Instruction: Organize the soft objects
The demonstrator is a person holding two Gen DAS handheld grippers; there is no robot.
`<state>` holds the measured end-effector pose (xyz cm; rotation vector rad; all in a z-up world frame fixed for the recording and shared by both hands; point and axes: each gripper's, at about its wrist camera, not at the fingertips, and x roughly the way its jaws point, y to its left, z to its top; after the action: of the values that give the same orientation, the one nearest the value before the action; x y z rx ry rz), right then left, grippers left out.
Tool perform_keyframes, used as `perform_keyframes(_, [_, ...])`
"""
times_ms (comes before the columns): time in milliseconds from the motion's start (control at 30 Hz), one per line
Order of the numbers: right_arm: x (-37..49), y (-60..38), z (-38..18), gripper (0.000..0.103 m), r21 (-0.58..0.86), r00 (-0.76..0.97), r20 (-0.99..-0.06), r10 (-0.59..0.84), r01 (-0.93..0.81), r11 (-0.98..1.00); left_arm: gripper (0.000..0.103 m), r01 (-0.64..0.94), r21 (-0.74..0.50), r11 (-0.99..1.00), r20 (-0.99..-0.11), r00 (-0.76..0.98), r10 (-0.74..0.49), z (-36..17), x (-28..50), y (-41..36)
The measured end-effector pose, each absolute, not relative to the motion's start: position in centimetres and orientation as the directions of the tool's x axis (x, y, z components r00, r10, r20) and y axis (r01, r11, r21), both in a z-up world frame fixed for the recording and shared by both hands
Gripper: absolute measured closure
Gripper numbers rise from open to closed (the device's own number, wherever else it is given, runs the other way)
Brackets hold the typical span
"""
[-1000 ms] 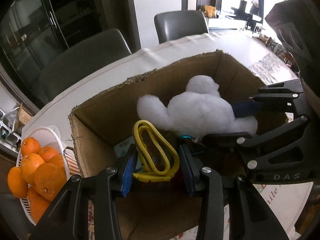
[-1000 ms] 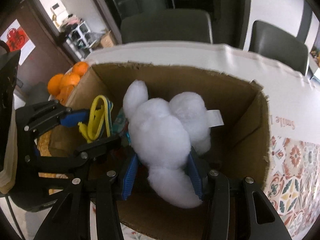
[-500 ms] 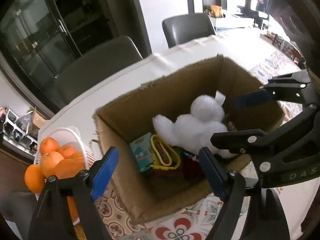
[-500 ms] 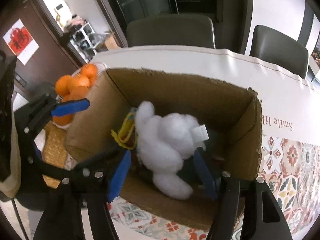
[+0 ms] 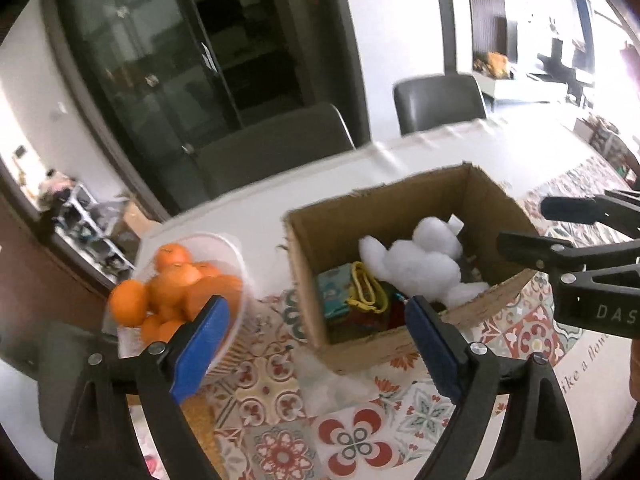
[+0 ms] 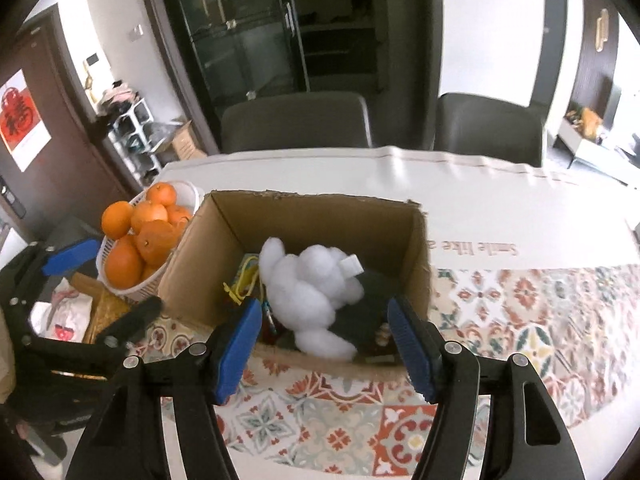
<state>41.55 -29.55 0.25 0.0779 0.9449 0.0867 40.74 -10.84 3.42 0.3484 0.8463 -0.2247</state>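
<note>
Having let go: both claws point(image 5: 316, 336) point(image 6: 326, 342) above box point(image 6: 416, 240); toy point(image 6: 312, 284) inside.

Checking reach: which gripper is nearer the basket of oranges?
Left. The left gripper has one finger overlapping the basket of oranges; the right gripper hangs over the cardboard box beside it.

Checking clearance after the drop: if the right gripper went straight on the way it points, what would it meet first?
Probably the white plush toy inside the cardboard box; the open right gripper frames it, though depth is unclear.
</note>
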Motion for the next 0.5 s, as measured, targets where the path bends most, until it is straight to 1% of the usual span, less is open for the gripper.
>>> perform_keyframes(67, [40.0,-29.6,0.9,0.036,0.09,0.604,-0.793,0.086,-0.024,0.996,0.008,0.29,0.234,0.928,-0.723,0.69,-0.034,4.4,39.0,-10.3])
perform_keyframes(200, [36.7,-29.5,1.9,0.036,0.092,0.628,-0.774,0.08,-0.013,0.996,0.003,0.231,0.244,0.942,-0.656,0.754,-0.015,6.1,35.3,-9.5])
perform_keyframes(267, [34.8,-29.2,2.5,0.036,0.082,0.639,-0.766,0.069,-0.009,0.997,0.003,0.209,0.243,0.947,-0.636,0.772,-0.007,6.6,33.9,-9.1])
perform_keyframes(300, [33.9,-28.8,2.6,0.033,0.077,0.649,-0.758,0.064,-0.009,0.997,0.002,0.189,0.244,0.951,-0.622,0.783,0.004,6.8,33.1,-8.9])
perform_keyframes(333, [33.2,-28.6,2.8,0.028,0.07,0.659,-0.75,0.059,-0.009,0.997,0.001,0.172,0.241,0.955,-0.609,0.793,0.011,7.2,32.0,-8.6])
perform_keyframes(400, [31.0,-28.2,3.3,0.024,0.041,0.691,-0.722,0.025,0.008,0.999,0.0,0.154,0.229,0.961,-0.594,0.804,0.013,7.7,30.4,-8.2])
perform_keyframes(500, [28.2,-27.8,4.0,0.021,0.026,0.723,-0.691,0.003,0.021,0.999,0.0,0.134,0.219,0.967,-0.568,0.823,0.015,8.4,27.7,-7.5])
